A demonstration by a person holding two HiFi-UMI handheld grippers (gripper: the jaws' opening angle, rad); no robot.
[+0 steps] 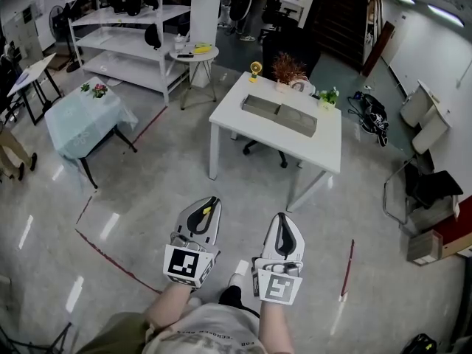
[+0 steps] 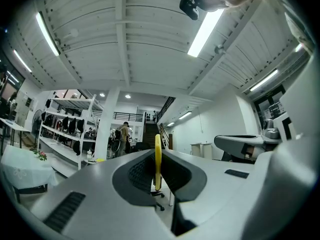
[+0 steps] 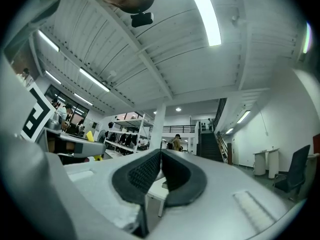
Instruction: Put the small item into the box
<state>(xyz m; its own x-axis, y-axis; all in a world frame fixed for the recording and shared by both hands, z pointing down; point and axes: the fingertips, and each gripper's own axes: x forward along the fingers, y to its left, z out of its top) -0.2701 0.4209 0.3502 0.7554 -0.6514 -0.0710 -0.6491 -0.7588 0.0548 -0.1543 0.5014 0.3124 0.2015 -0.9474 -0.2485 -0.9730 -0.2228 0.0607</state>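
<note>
A thin yellow small item stands on edge between the jaws of my left gripper, which is shut on it; in the head view it shows as a yellow speck near the tips. My right gripper is beside it, jaws shut with nothing between the pads. Both grippers are held over the floor, well short of the white table. On that table lies a long, shallow grey box with two compartments.
An office chair stands under the white table, with plants at its far edge. A table with a pale blue cloth stands left; shelves and a round side table stand behind. Red tape crosses the floor.
</note>
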